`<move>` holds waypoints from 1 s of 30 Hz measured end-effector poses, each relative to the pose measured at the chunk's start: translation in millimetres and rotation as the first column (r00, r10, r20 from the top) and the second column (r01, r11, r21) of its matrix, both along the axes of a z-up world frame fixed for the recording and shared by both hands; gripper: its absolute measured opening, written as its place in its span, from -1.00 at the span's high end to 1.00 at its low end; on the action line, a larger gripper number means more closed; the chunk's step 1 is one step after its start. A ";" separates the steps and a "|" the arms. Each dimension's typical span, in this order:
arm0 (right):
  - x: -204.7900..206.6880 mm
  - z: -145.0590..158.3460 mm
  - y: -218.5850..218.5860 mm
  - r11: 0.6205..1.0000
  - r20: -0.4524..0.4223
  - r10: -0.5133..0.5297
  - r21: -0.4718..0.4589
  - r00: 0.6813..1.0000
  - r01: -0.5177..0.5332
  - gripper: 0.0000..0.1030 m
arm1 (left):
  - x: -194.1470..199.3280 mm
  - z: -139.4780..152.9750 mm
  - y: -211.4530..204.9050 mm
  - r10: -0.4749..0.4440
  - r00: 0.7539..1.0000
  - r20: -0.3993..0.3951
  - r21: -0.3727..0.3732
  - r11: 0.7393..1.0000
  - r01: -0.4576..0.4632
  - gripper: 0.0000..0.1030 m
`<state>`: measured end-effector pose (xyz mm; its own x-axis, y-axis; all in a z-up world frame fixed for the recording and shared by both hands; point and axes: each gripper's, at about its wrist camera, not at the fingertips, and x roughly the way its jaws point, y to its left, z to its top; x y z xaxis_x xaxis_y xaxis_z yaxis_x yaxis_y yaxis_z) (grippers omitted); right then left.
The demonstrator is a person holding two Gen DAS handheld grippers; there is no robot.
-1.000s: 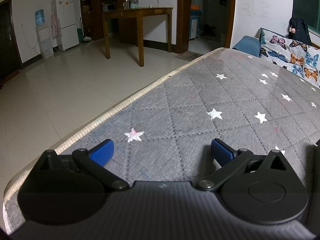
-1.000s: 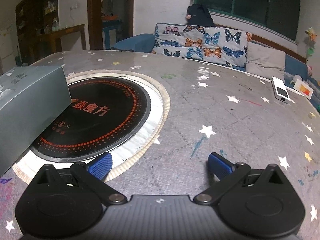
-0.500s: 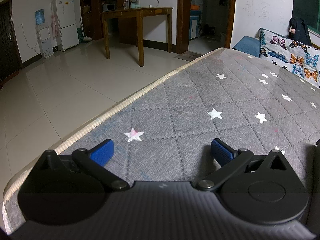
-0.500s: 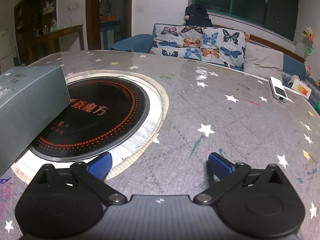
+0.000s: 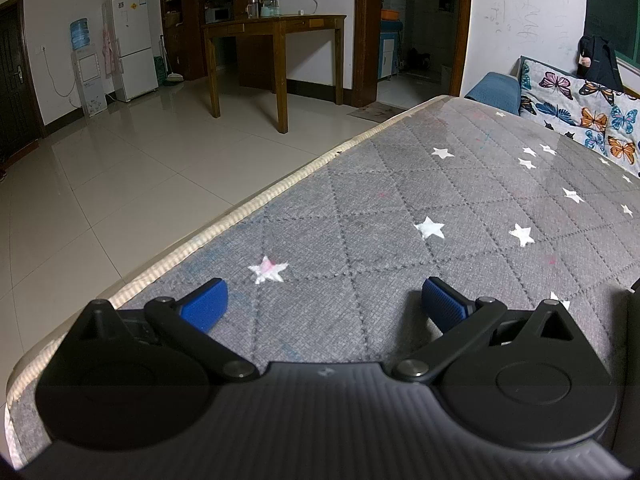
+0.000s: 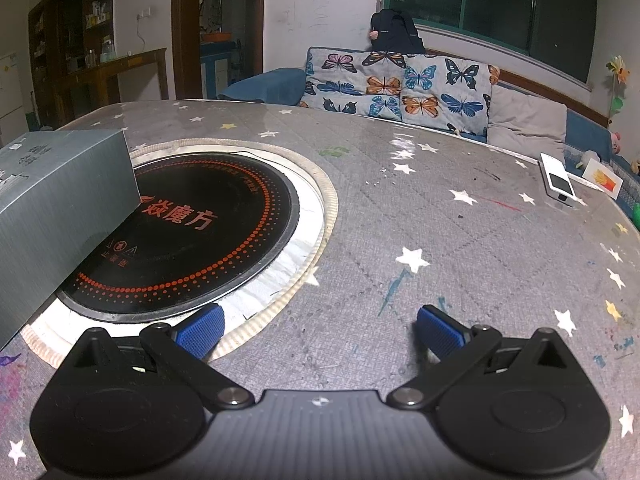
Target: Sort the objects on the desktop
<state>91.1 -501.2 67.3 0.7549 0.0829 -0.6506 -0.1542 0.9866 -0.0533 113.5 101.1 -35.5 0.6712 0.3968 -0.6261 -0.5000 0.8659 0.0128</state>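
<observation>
My left tongs [image 5: 322, 302] are spread wide w/ nothing between the blue pads, hovering low over the bench [image 5: 460, 184] near its left edge; only gray star-print cover lies ahead of them, no objects in reach on that side.

Right tongs [image 6: 318, 328] likewise wide apart and empty, sitting just off the near rim of the round black cooktop [image 6: 192, 232] set into the middle of the bench.

A gray box [image 6: 56, 204] stands partly on the cooktop's left side, overlapping its rim. Far off, at the bench's right edge, a white phone-like gadget [image 6: 558, 180] lies flat, w/ a small card [image 6: 604, 178] just beyond it; can't tell if the card is on the bench or past the edge.

Progress, as I judge it: basically at the start. Nothing gripped, and box, gadget and card are well apart, not grouped anywhere. No bin or tray in view, so the sorting spot is unclear. All items left to handle; the box is nearest my right tongs.
</observation>
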 end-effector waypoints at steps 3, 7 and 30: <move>-0.2 -0.2 1.1 1.000 0.000 0.000 0.000 1.000 0.000 -1.00 | 0.1 0.0 -0.1 0.000 1.000 0.000 0.000 1.000 0.000 -1.00; -0.7 -0.6 2.9 1.000 0.000 0.000 0.000 1.000 0.000 -1.00 | 0.0 0.3 0.1 0.000 1.000 0.000 0.000 1.000 0.000 -1.00; 0.0 -0.4 1.3 1.000 0.000 0.000 0.000 1.000 0.000 -1.00 | 0.0 0.4 -0.2 0.000 1.000 0.000 0.000 1.000 0.000 -1.00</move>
<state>91.1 -499.9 67.0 0.7547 0.0829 -0.6508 -0.1544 0.9866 -0.0534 113.5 100.8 -35.1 0.6712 0.3967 -0.6261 -0.5000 0.8660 0.0127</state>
